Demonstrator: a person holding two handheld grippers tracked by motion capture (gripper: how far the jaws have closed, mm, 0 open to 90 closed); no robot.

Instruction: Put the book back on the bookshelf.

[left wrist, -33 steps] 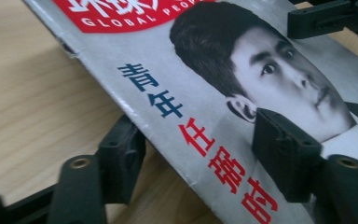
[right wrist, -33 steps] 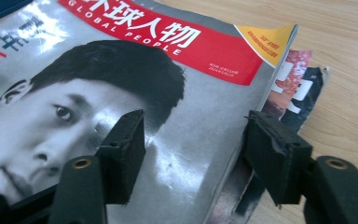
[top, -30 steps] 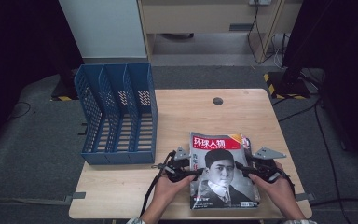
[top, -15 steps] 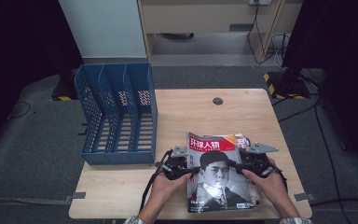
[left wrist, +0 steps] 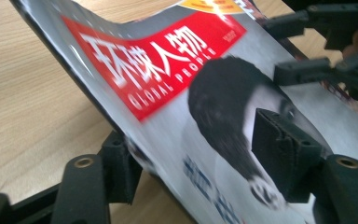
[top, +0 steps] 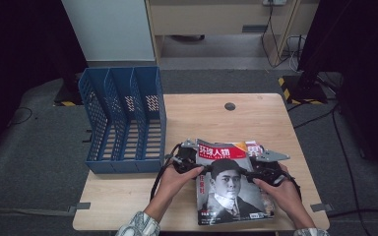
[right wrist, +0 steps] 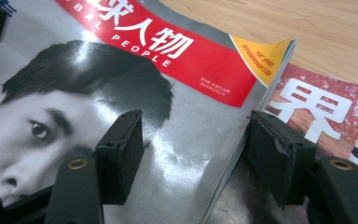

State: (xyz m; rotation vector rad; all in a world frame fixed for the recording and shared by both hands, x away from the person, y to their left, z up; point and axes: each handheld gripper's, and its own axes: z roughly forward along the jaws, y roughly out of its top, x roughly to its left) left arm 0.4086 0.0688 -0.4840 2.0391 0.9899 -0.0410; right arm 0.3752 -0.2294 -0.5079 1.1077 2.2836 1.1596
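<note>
Left tool (left wrist: 200,172): jaws just widened, loosely straddling the lifted glossy red-and-grey magazine (top: 229,182) edge.
Right tool (right wrist: 205,158): jaws just narrowed, straddling the opposite edge, not clamped.
Change: magazine shifted toward the person; blue slotted plastic file rack (top: 123,123) not yet loaded.

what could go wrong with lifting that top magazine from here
The left gripper has the top magazine edge between wide jaws that have just been opening, so the glossy, bowed cover could slip out. The right gripper straddles its other edge without clamping, so a lift may be one-sided. It may also drag the second magazine underneath.
</note>
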